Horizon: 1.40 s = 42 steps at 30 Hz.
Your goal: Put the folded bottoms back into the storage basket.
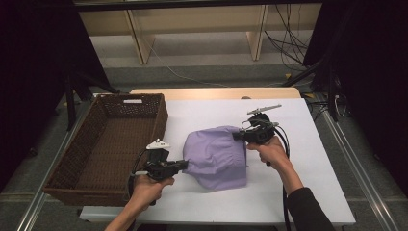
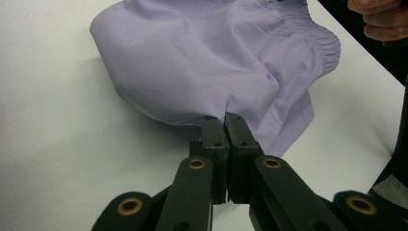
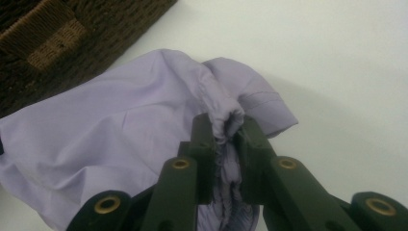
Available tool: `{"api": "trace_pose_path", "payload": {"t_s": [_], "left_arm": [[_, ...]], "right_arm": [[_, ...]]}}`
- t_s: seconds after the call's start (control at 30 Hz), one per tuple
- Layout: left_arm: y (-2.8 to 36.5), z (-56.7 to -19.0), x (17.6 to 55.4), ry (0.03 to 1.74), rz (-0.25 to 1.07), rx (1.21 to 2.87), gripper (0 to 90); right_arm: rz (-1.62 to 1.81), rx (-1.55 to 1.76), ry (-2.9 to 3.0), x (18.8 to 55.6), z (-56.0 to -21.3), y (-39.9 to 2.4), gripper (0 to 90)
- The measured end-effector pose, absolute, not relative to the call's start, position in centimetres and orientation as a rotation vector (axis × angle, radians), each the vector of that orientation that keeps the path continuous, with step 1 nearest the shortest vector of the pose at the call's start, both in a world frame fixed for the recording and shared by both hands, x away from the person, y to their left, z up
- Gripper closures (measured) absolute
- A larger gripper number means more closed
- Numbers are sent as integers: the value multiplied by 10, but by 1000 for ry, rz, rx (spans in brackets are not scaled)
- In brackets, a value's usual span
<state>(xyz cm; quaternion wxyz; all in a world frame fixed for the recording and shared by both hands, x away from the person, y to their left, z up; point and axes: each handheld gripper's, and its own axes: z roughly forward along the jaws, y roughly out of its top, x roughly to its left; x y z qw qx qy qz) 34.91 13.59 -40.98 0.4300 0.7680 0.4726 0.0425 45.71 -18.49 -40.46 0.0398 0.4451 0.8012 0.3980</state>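
Both grippers — left point(image 1: 184, 164) and right point(image 1: 236, 136) — have jaws clamped on the purple cloth point(image 1: 216, 156) at mid-frame, partly raised off the tabletop point(image 1: 308, 159), the basket point(image 1: 103, 185) at left still empty — moving it remains.

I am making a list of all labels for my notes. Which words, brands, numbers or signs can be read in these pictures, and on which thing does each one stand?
No text can be read in these pictures.
Wicker basket: a small white tag on its far inner wall, too small and blurred to read.
Lilac garment: no print or label is visible.
Left gripper and right gripper: no markings are visible on the black jaws.
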Motion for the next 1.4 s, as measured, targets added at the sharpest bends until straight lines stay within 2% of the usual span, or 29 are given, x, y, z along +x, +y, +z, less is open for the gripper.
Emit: {"api": "trace_pose_path", "payload": {"t_s": [0.67, 1.4], "left_arm": [[154, -369, 349, 1114, 117, 1905, 883], [201, -334, 353, 1115, 158, 1846, 883]], "right_arm": [[1323, 1308, 2404, 449, -369, -177, 802], [1383, 1211, 2404, 459, -329, -133, 802]]}}
